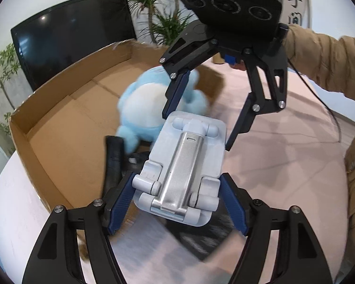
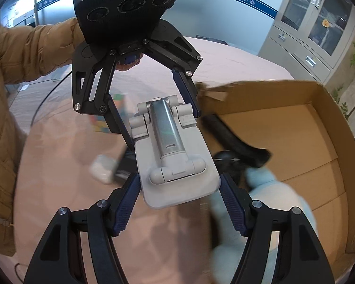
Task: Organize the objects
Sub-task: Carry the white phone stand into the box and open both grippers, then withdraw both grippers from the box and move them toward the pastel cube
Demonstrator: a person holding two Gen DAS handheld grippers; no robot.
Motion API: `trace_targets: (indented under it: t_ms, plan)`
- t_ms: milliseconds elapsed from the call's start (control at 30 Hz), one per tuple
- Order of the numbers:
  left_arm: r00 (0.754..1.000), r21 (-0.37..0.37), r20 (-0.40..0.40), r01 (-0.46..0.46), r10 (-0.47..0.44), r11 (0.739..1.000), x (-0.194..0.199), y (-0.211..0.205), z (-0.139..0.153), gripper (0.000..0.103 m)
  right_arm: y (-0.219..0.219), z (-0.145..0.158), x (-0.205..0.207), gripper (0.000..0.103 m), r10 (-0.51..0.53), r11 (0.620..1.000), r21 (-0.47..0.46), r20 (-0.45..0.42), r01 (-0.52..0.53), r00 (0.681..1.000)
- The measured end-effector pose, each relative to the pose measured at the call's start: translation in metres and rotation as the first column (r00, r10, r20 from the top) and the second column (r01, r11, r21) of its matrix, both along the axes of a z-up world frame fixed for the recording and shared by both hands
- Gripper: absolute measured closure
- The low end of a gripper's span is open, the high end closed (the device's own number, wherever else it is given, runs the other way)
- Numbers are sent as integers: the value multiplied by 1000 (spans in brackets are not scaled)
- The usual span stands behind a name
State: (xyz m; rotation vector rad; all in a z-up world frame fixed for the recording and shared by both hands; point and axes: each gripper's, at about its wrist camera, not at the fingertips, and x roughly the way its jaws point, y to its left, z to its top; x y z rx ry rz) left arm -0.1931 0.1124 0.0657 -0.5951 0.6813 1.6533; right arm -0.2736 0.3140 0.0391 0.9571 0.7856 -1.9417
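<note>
A white folding phone stand (image 1: 184, 165) with a silver metal arm hangs in the air, gripped at both ends. In the left wrist view my left gripper (image 1: 177, 176) is shut on its near end, blue pads against both edges. My right gripper (image 1: 196, 131) clamps the far end from the opposite side. In the right wrist view the stand (image 2: 175, 151) sits between the pads of my right gripper (image 2: 179, 177), with my left gripper (image 2: 162, 127) on the hinged end. The stand hovers over the edge of an open cardboard box (image 1: 59, 108) (image 2: 307, 123).
A light blue plush toy (image 1: 142, 104) (image 2: 267, 189) and a black handled object (image 1: 114, 156) (image 2: 232, 137) lie in the box. On the pink tablecloth (image 2: 59, 201) are a colourful cube (image 2: 99, 118), a small white item (image 2: 101, 168) and a flat black thing (image 1: 206, 236). Tan sleeves (image 1: 324, 66) reach in.
</note>
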Motion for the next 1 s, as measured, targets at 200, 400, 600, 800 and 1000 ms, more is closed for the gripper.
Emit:
trace_targets:
  t_ms: [200,400,600,800,1000]
  plan:
    - [998,-9,45,-38,39,999,-46,12,-19,31,19,-11,-45,35,-51,999,15,19,51,999]
    - [994,-22,32,-109,109,994,-57,9,-30,32,27,-22,-54,35,-104,994,14,-5,104,995]
    - [990,0,0,-142,142,990,-44,-13,-17,31,24,-13,-33,35,-141,989,21,-67,143,988]
    - [978,44,-87,-186,189,982,3,-53,8,25,13,11,28,34,-156,986,-76,-119,148,981]
    - [939,134,-182,-271,293,953,78,-85,17,16,-16,12,94,24,-159,980,-148,-171,134,972]
